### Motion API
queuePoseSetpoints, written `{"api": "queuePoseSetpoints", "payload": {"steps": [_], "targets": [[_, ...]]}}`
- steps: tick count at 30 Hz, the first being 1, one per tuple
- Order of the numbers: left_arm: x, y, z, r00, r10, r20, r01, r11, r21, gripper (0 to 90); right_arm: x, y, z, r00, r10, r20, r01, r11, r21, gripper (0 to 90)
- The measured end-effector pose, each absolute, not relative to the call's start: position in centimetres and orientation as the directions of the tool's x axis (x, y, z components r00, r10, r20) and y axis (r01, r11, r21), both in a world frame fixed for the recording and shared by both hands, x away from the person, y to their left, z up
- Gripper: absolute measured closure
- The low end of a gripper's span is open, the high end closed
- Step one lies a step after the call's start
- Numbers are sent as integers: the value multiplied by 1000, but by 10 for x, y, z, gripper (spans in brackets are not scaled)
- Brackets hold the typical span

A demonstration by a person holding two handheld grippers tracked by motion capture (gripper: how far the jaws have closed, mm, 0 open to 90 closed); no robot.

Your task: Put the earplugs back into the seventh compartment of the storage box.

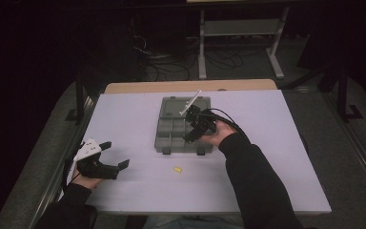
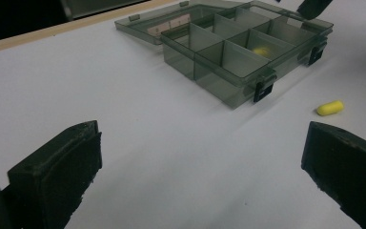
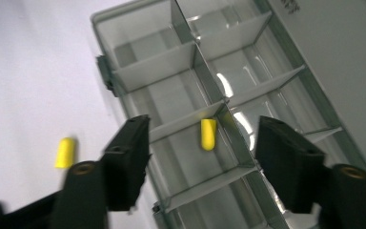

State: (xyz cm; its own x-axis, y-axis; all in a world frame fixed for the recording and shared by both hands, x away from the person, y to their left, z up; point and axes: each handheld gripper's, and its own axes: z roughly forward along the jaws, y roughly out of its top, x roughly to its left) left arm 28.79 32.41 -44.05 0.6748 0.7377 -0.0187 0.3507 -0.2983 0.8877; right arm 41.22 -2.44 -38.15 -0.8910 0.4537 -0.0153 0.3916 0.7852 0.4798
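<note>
One yellow earplug (image 3: 208,134) already lies in a compartment of the grey organizer box (image 1: 164,138), and one more (image 1: 177,169) waits on the white table (image 1: 124,119), just in front of the box. By our reckoning, we stand about halfway through putting the plugs away.

Our right gripper (image 3: 202,152) hovers above the box with its jaws parted and nothing between them; the plug lies free below, close against a divider. In the right gripper view its long axis runs nearly straight up the frame, along the side wall of the compartment.

Our left gripper (image 2: 200,157) rests low over the table at the left, jaws spread wide and empty. From there the loose plug (image 2: 330,108) lies flat on its side, its long axis roughly across the left gripper view, rising slightly to the right.
</note>
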Motion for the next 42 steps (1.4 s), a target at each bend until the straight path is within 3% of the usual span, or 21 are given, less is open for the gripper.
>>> {"api": "queuePoseSetpoints", "payload": {"steps": [5,8,11,26,42], "targets": [[288,324,-441,674,738,-19,351,-299,887,0,398,-22,-370,-894,447,-28,375,781,500,138],[288,324,-440,674,738,-18,351,-299,887,0,391,-19,-366,-898,438,-37,363,787,499,112],[288,324,-441,674,739,-19,352,-298,887,0,383,-15,-364,-897,439,-57,359,797,485,15],[288,324,-440,675,738,-16,350,-301,887,0,352,0,-374,-925,380,-24,309,785,537,0],[287,324,-440,675,737,-15,348,-301,888,0,335,12,-410,-944,329,-14,278,819,502,0]]}}
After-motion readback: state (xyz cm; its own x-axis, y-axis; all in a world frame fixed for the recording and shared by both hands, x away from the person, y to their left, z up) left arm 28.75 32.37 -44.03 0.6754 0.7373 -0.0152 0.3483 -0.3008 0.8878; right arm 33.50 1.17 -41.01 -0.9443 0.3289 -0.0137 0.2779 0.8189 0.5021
